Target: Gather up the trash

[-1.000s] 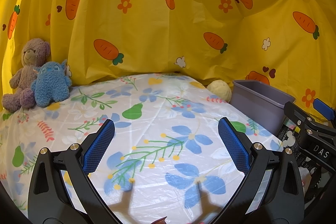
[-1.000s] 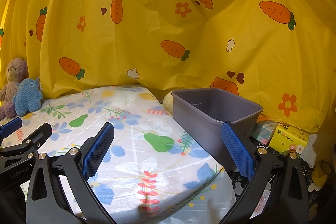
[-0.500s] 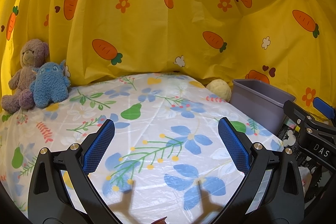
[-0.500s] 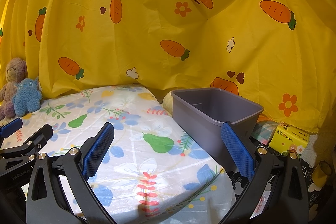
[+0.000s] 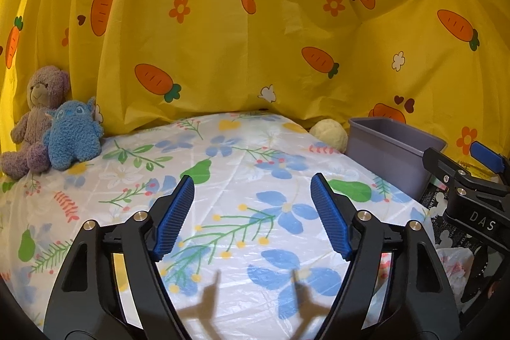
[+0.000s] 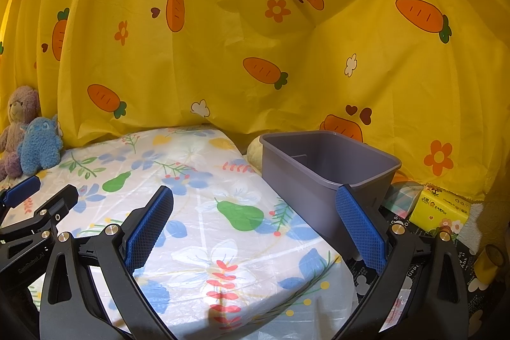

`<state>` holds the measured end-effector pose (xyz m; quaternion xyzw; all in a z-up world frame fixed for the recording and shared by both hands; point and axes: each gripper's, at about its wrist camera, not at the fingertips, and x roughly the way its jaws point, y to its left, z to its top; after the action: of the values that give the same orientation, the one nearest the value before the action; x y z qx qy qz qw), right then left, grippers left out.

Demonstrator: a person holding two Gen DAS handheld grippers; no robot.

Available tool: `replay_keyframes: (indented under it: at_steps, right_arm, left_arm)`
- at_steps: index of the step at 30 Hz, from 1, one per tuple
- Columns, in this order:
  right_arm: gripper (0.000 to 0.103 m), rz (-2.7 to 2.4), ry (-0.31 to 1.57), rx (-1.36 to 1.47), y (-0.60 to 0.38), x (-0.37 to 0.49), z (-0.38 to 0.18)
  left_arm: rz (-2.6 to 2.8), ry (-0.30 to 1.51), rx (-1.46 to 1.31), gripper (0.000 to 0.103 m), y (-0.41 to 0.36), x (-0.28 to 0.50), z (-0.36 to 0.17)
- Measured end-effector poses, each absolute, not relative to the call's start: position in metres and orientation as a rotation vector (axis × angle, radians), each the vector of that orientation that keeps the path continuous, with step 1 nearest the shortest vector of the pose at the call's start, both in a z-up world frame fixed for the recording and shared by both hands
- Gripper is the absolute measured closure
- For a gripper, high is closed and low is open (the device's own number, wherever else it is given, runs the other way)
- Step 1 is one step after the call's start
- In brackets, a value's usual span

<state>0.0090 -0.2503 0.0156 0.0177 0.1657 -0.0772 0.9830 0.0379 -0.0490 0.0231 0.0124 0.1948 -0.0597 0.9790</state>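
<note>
A grey plastic bin [image 6: 328, 168] stands beside the right edge of the flower-print bed [image 6: 191, 196]; it also shows in the left wrist view [image 5: 392, 155]. My left gripper [image 5: 251, 212] is open and empty above the bed. My right gripper [image 6: 255, 219] is open and empty near the bed's right edge, its right finger in front of the bin. A crumpled white wrapper [image 5: 455, 270] lies on the dark floor mat at the right. The right gripper [image 5: 471, 180] shows at the left wrist view's right edge.
Two plush toys, a purple bear [image 5: 35, 117] and a blue one [image 5: 71, 136], sit at the bed's far left. A pale yellow ball [image 5: 328, 136] lies behind the bin. A yellow tissue pack [image 6: 443, 209] and a yellow tape roll [image 6: 491, 263] lie on the floor. A carrot-print curtain [image 6: 255, 37] hangs behind.
My left gripper's fingers have closed in somewhat but stay open. The right gripper has barely moved.
</note>
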Motion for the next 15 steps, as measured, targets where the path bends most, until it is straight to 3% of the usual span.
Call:
replay_keyframes:
  at_steps: [15]
  right_arm:
    - [0.005,-0.153,0.339,0.035,-0.2521,0.0115,0.0127]
  left_arm:
    - [-0.122,0.388,0.017,0.034,-0.0484,0.036,0.0242]
